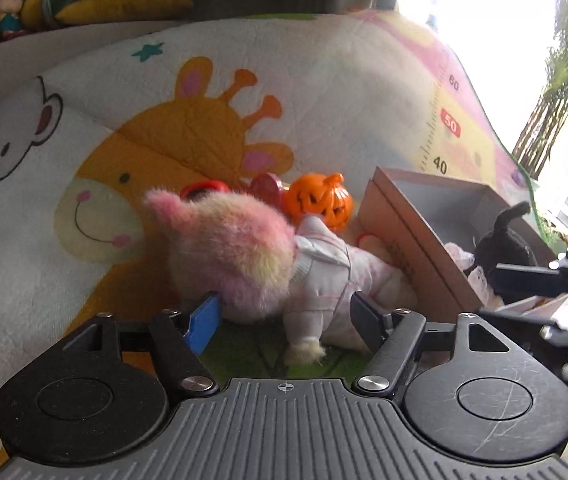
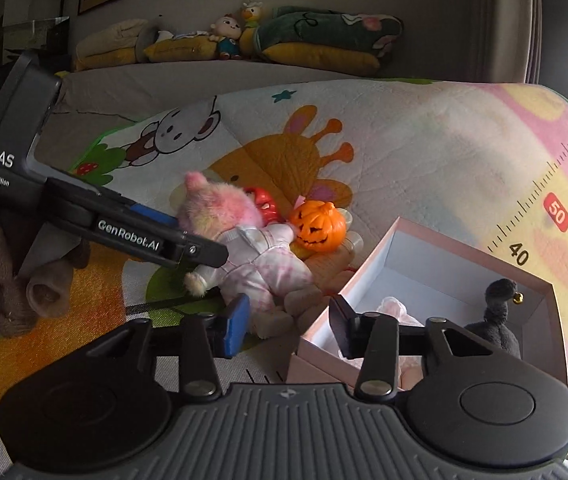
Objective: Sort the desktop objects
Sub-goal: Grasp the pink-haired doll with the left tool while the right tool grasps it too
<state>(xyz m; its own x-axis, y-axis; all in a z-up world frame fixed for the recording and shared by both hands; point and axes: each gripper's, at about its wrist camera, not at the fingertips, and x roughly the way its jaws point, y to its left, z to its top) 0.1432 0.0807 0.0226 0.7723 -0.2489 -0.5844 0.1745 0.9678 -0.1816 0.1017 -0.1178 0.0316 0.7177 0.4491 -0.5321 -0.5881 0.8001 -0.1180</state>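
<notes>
Left wrist view: the left gripper (image 1: 285, 320) is seen with fingers spread around the plush doll (image 1: 268, 264), pads not visibly pressing, the doll's long axis running across the gap, pink head left, legs toward the cardboard box (image 1: 411, 240) on the right. Right wrist view: the right gripper (image 2: 289, 326) is held partly spread and empty over the near corner of the box, beside the doll's legs. Farther off, a pumpkin toy (image 1: 319, 200) is crowded against the doll, with open play mat (image 1: 323, 92) beyond.
</notes>
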